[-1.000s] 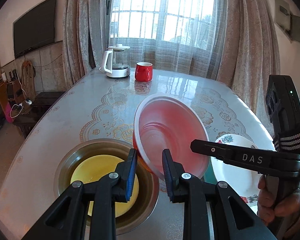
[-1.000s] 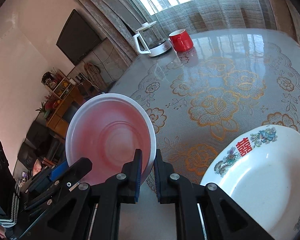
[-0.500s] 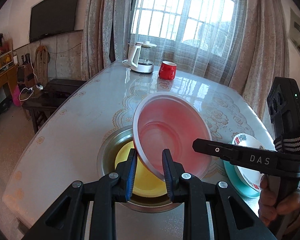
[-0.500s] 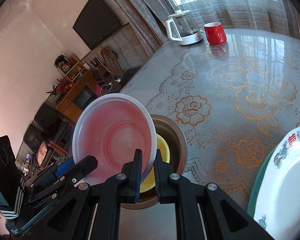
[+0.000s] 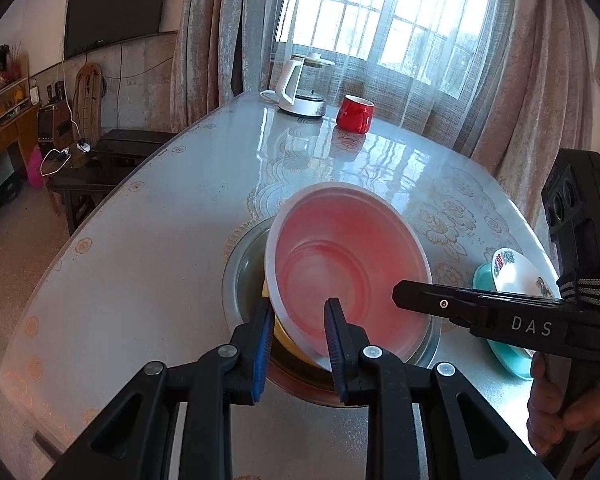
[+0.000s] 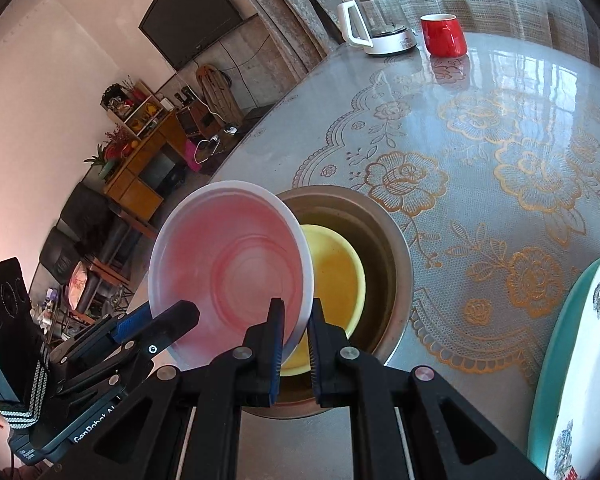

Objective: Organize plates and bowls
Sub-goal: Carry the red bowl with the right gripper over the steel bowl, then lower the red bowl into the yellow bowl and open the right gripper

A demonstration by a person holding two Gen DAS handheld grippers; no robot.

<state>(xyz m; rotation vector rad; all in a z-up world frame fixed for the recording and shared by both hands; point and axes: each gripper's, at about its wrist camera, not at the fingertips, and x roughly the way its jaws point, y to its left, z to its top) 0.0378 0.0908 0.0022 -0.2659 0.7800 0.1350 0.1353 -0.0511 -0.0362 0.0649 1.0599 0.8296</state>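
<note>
A pink bowl with a white rim (image 5: pixel 340 264) is held tilted in the air by both grippers. My left gripper (image 5: pixel 298 320) is shut on its near rim. My right gripper (image 6: pixel 296 320) is shut on its right rim and also shows in the left wrist view (image 5: pixel 404 294). Below the pink bowl (image 6: pixel 228 272) a yellow bowl (image 6: pixel 336 272) sits inside a metal basin (image 6: pixel 384 232) on the table. A white patterned plate (image 6: pixel 580 380) lies on a teal plate (image 6: pixel 556 344) at the right.
A red mug (image 5: pixel 354 114) and a white-based glass kettle (image 5: pixel 306 92) stand at the far end of the table (image 5: pixel 160 220). A low bench and cabinets stand on the floor at the left.
Both grippers have carried the pink bowl left and nearer, so it now hangs over the metal basin and covers most of the yellow bowl. The plates have slid toward the right edge of view.
</note>
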